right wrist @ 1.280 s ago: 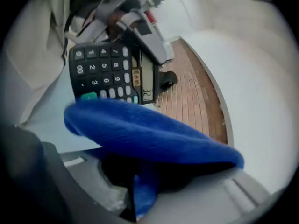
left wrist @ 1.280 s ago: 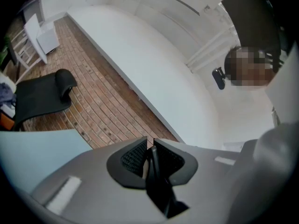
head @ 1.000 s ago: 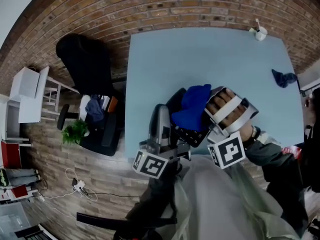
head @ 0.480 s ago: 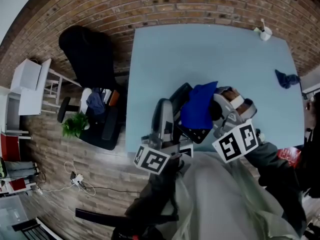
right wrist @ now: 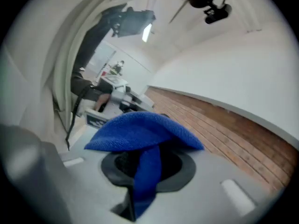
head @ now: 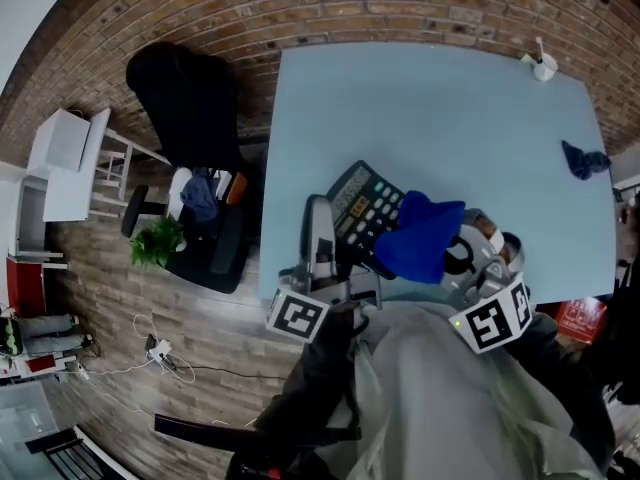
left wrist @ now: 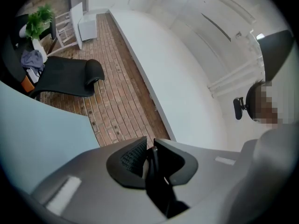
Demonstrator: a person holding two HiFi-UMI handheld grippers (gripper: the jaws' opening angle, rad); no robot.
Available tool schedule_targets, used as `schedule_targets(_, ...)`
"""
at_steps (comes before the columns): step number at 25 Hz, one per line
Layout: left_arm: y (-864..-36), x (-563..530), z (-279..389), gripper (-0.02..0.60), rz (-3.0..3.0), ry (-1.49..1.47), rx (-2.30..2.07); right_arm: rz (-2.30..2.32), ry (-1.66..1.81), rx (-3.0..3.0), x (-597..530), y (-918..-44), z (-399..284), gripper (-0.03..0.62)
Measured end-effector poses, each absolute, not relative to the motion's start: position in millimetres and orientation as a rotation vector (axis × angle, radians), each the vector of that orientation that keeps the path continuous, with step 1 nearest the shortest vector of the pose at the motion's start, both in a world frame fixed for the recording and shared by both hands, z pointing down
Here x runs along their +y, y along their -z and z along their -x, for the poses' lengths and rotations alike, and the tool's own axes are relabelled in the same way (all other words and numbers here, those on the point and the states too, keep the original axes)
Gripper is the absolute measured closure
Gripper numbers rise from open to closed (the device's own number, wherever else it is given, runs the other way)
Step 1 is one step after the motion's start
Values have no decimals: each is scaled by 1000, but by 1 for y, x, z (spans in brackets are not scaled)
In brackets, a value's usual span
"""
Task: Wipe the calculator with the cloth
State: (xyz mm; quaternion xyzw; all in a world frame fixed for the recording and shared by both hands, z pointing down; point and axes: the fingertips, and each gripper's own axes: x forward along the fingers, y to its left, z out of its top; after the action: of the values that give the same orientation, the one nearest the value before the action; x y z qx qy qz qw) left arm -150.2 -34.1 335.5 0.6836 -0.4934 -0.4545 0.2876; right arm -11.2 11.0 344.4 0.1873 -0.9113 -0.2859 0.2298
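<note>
A black calculator [head: 363, 206] is held tilted over the near edge of the light-blue table [head: 450, 108], its keys showing. My left gripper [head: 330, 225] is shut on its left edge; in the left gripper view the dark, thin edge of the calculator [left wrist: 159, 185] sits between the jaws of the left gripper [left wrist: 150, 153]. My right gripper [head: 447, 255] grips a blue cloth [head: 424, 238] that lies against the calculator's right end. Its jaws are closing, with the cloth [right wrist: 140, 129] pinched between the pads of the right gripper [right wrist: 147, 160] and draped over them.
A second dark-blue cloth [head: 583, 158] lies at the table's right edge, and a white cup [head: 543, 65] stands at its far right corner. A black office chair [head: 185, 108], a green plant [head: 155, 243] and white shelves [head: 60, 158] stand on the floor to the left.
The cloth has slid right off the calculator's face, so the keys now show. My right gripper rolled and moved right and nearer. The left gripper shifted slightly with the calculator.
</note>
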Motion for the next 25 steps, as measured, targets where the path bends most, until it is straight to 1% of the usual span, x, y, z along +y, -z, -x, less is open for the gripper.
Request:
schedule_targets(2,-345,-36,152,530,-1805,1199,-1327,-595,695,-2509,-5,-356,1,526)
schedule_targets(4,-359,-39,153,529,-1754,1192,-1324,-587,659,-2534,4,-363,2,526)
schedule_targets(8,-387,-46,165,529,-1580,1278,-1251,-548,807,-2536,42,-369,12,525)
schedule_targets(10,-399,-52,167,529,-1552,1283,-1221,-588,787,-2538,35,-384,9,523)
schedule_targets(12,-411,-60,166,526,-1579,1244,-1216,-652,609,-2590,11,-409,-3,522)
schedule_targets(14,-426,-71,164,526,-1613,1205,-1177,-697,326,-2587,-13,-446,-22,522)
schedule_targets(16,-441,-82,157,529,-1648,1166,-1095,-654,63,-2529,-25,-491,-38,522)
schedule_targets(19,-469,-100,140,529,-1733,1042,-990,-508,-208,-2394,-22,-558,-49,522)
schedule_targets(22,-503,-115,121,529,-1794,869,-945,-430,-274,-2224,-19,-604,-58,522)
schedule_targets(25,-537,-127,107,529,-1862,668,-939,-349,-299,-2093,-18,-627,-62,520)
